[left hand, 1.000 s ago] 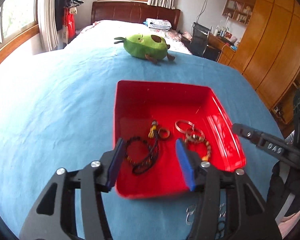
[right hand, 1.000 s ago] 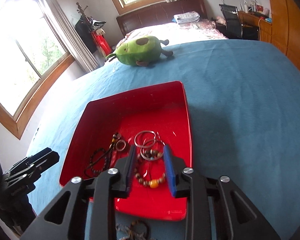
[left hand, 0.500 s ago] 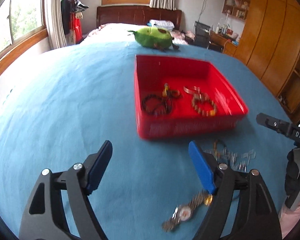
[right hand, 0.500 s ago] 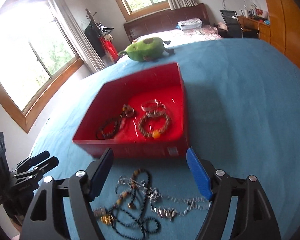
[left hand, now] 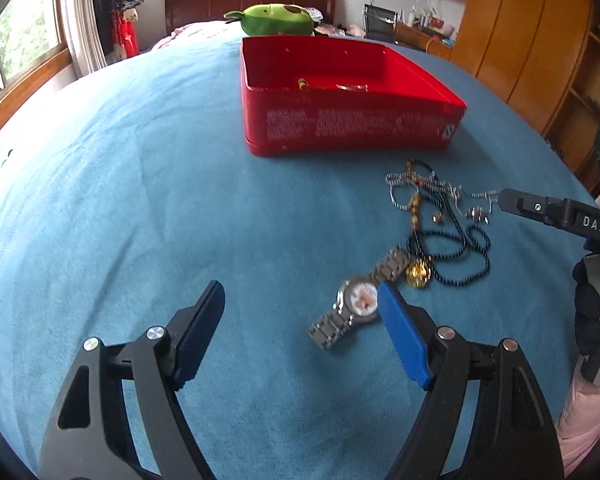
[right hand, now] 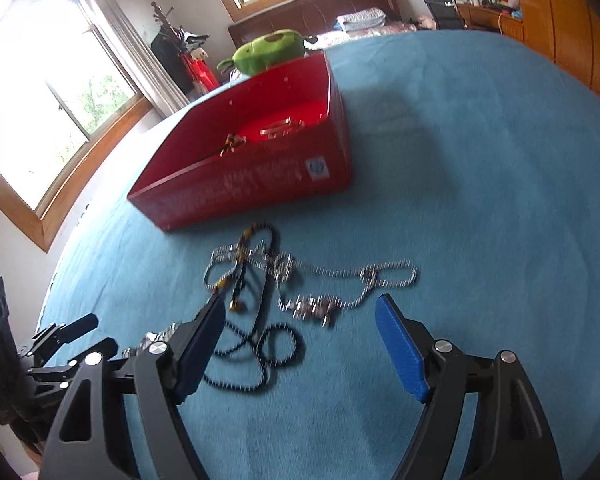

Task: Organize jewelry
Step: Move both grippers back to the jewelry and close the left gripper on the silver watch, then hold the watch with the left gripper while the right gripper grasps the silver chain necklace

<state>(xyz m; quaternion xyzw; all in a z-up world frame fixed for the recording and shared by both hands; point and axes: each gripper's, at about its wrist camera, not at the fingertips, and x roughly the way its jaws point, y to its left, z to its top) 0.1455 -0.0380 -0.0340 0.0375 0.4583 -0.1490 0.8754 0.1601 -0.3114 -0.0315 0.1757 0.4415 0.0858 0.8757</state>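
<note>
A red box (left hand: 340, 120) stands on the blue bed cover, with a few rings and beads showing over its rim; it also shows in the right wrist view (right hand: 260, 168). In front of it lies a tangle of jewelry: a silver chain (right hand: 340, 276), a dark bead necklace (left hand: 452, 248), a gold pendant (left hand: 418, 272). A silver watch (left hand: 356, 300) lies just beside the right finger of my left gripper (left hand: 300, 312), which is open and empty. My right gripper (right hand: 300, 320) is open and empty, low over the chain and the bead necklace (right hand: 268, 344).
A green plush toy (left hand: 276, 20) lies behind the box. Wooden wardrobes (left hand: 520, 32) stand at the right, windows at the left. The blue cover (left hand: 120, 200) spreads left of the box. The right gripper's body (left hand: 560, 216) shows at the right edge of the left wrist view.
Both grippers pulled back from over the box, dropped low toward the cover and opened wide. The loose jewelry and watch came into view in front of the box.
</note>
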